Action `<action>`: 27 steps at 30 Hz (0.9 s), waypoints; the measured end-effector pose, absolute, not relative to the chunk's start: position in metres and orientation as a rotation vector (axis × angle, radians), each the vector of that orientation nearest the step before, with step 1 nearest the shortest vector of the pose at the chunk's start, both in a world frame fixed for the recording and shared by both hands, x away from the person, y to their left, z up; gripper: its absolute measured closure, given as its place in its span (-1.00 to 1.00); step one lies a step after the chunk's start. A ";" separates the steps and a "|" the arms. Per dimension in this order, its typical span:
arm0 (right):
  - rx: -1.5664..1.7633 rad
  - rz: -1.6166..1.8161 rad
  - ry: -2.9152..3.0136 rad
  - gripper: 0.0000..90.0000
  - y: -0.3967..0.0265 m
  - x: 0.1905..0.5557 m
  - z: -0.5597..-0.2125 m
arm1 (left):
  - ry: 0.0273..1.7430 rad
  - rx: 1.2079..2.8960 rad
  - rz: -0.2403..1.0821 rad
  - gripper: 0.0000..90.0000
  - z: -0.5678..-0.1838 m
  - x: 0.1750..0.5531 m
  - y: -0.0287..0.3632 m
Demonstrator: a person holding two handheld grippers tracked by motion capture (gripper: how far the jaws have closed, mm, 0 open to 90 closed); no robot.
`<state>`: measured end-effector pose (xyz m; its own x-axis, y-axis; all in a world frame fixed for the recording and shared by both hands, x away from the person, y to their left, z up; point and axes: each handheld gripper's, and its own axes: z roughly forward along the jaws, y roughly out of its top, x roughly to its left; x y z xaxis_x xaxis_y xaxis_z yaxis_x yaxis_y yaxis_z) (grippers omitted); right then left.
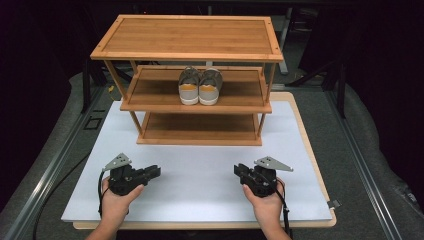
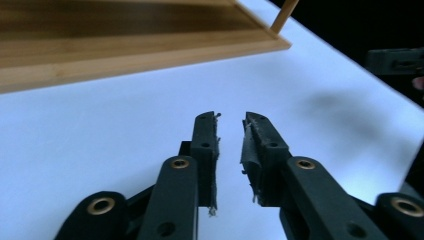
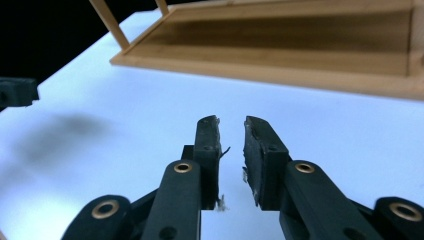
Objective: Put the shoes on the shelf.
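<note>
Both hand-held grippers rested low over the white table mat (image 1: pixel 200 175), near its front edge and well apart from each other. The left gripper (image 1: pixel 156 172) pointed inward toward the right, and the right gripper (image 1: pixel 237 170) pointed inward toward the left, so that the two faced each other across bare mat. In the left gripper view, the jaws of the left gripper (image 2: pixel 231 122) stood slightly spread with a narrow gap and nothing between them. In the right gripper view, the right gripper (image 3: pixel 231 124) showed the same condition: jaws parted a little, empty, with frayed pad edges visible.

The pair of grey sneakers (image 1: pixel 200 86) stood on the middle shelf of the three-tier bamboo shoe rack (image 1: pixel 187 37), side by side and touching, heels toward the person and toes toward the back. The long axis of each shoe ran front to back, away from the person.

From either gripper the shoes lay forward and higher, toward the centre line of the table. The pair sat roughly midway between the two hands, so neither hand was clearly nearer. Any reach would probably call for each gripper to turn forward and rise to shelf level, entering beneath the top shelf.
</note>
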<state>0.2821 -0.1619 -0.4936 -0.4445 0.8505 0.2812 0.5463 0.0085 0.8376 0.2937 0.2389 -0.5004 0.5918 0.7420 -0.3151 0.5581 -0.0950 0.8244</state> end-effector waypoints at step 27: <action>1.388 1.337 2.147 0.20 -0.151 0.290 -0.536 | 1.027 1.903 0.229 0.11 -0.545 0.301 0.230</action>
